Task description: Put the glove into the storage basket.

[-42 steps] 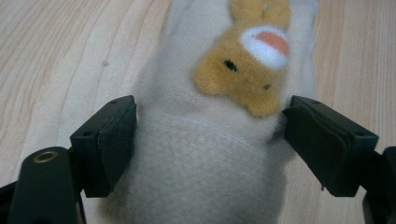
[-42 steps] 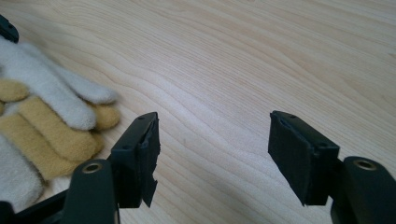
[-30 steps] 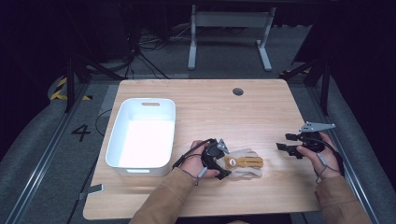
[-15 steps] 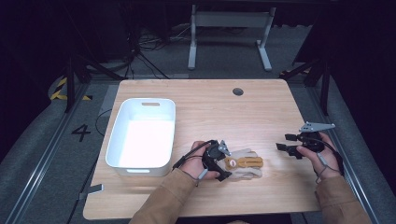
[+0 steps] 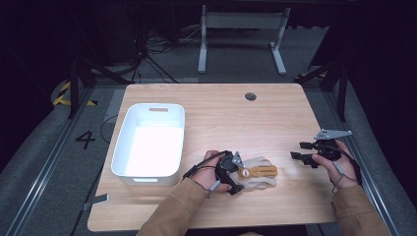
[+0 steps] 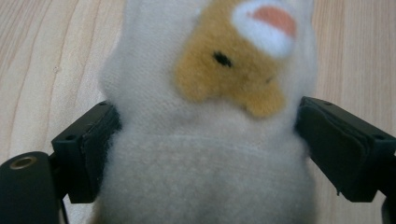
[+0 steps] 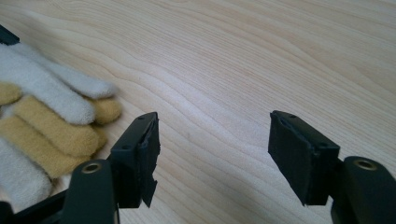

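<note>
Plush glove (image 5: 256, 173) lies flat — fingers pointing right.

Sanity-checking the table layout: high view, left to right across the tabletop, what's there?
white bin → left gripper → plush gloves → right gripper

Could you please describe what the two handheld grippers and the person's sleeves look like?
Both the left gripper and the right gripper are black with two blocky padded jaws and brass-coloured rivets. The right one carries a grey three-cornered plate. Thin dark cables trail back. The sleeves are tan.
</note>
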Tool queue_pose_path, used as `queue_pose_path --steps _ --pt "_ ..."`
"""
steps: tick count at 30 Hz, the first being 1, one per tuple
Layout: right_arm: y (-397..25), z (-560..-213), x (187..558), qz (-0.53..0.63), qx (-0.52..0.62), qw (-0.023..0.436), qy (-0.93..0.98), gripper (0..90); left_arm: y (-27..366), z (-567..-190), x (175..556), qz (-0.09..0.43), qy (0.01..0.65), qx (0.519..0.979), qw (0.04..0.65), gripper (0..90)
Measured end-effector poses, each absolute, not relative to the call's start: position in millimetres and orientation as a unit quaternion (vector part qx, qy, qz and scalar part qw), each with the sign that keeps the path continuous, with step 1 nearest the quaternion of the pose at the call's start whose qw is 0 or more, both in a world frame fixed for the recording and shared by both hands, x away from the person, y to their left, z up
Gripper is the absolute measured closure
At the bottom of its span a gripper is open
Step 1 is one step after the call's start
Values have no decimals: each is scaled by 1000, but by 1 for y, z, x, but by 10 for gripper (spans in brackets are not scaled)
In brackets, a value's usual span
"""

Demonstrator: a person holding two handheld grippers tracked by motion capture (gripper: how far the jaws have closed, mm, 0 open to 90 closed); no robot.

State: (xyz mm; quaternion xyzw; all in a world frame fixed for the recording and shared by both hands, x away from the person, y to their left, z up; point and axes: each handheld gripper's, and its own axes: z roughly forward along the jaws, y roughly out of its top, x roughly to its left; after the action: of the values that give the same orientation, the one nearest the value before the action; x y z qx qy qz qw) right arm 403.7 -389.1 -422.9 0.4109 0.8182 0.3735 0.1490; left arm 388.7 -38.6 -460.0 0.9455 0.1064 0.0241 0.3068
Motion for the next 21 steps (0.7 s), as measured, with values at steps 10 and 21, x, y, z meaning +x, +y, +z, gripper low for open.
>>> queue_pose_path --steps 10,21 --pt "-389 -424 404 374 410 147 819 346 -42 -461 388 33 115 944 308 101" --pt "-388 -424 404 373 409 148 819 347 -43 -465 387 38 113 938 325 62"
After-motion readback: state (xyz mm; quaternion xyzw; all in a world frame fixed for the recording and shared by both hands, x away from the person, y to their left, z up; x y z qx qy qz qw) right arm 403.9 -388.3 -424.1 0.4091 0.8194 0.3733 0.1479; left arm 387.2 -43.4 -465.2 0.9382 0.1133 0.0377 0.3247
